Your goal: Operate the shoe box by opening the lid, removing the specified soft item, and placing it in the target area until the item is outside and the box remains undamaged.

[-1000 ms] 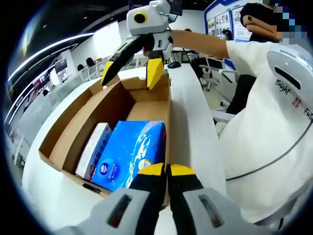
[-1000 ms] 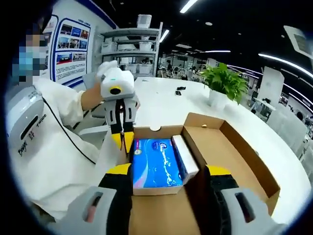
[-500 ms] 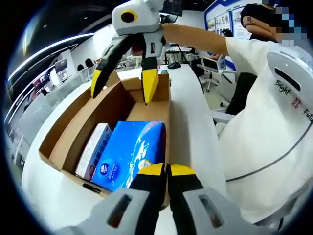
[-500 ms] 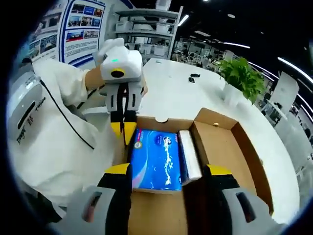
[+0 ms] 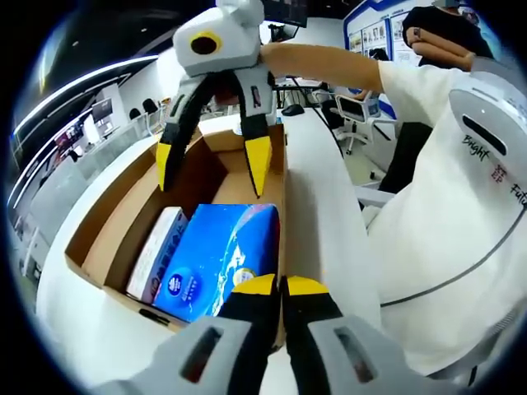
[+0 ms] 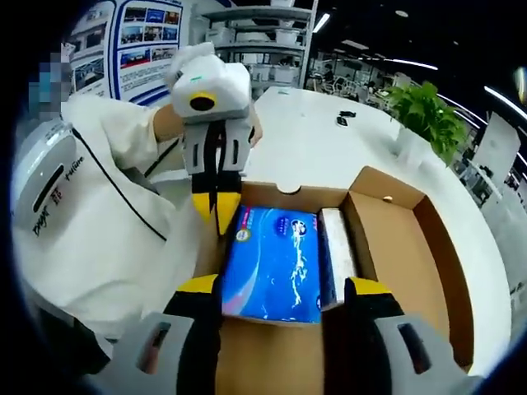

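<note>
Two tools logged: my right tool (image 5: 212, 169), spread wide, has dropped toward the blue soft pack (image 6: 276, 263) in the opened shoe box (image 6: 432, 255), apparently not touching; left tool (image 6: 216, 214) clenched on the box wall, I judge.

tissue pack (image 6: 276, 263) inside open box (image 6: 428, 247)

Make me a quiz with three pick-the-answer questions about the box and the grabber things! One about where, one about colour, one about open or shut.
1. Where is the blue soft pack?
A. inside the open brown cardboard box
B. on the white table
C. on the shelf

2. What colour are the gripper fingertips?
A. red
B. yellow
C. green

3. How are the right gripper's jaws?
A. shut tight
B. holding a cup
C. spread open

Answers:
1 A, the pack lies between the box walls.
2 B, the tips are yellow on black fingers.
3 C, the jaws stand apart above the pack, while the left gripper is shut at the box's edge.
</note>
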Tool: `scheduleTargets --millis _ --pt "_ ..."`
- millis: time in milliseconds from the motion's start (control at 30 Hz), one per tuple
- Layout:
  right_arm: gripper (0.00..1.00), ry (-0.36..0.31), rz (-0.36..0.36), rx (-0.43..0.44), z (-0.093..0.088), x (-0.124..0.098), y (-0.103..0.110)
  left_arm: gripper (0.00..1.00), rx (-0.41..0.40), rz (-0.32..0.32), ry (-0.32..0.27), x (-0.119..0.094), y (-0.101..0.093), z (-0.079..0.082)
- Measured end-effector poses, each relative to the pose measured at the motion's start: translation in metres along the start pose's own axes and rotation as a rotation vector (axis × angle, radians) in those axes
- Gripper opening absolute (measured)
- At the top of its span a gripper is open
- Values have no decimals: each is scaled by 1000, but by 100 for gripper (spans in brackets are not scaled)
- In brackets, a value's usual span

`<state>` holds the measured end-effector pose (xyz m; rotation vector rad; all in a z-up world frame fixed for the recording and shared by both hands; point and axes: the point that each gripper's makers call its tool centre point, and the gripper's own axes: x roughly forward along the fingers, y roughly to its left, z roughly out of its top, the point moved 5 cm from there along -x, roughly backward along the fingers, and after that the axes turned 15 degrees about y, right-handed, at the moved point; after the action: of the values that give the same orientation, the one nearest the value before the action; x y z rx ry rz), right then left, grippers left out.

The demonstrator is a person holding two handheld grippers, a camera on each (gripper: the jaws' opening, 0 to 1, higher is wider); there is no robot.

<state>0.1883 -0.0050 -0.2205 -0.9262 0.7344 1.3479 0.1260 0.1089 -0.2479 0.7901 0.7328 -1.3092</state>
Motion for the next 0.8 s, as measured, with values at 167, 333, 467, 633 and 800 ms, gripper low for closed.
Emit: scheduleTargets --millis 167,333,467,633,800 --pt "61 36 48 -10 -4 11 3 2 0 2 -2 0 0 0" --pt "61 66 57 -14 -7 14 0 2 -1 3 -3 0 0 0" --pt "62 109 88 -14 -9 20 3 2 -1 2 -2 0 0 0" --pt "65 145 108 -22 -7 28 5 2 -1 4 0 0 0 0" --pt "66 187 109 -59 -3 37 9 2 1 4 2 0 0 0"
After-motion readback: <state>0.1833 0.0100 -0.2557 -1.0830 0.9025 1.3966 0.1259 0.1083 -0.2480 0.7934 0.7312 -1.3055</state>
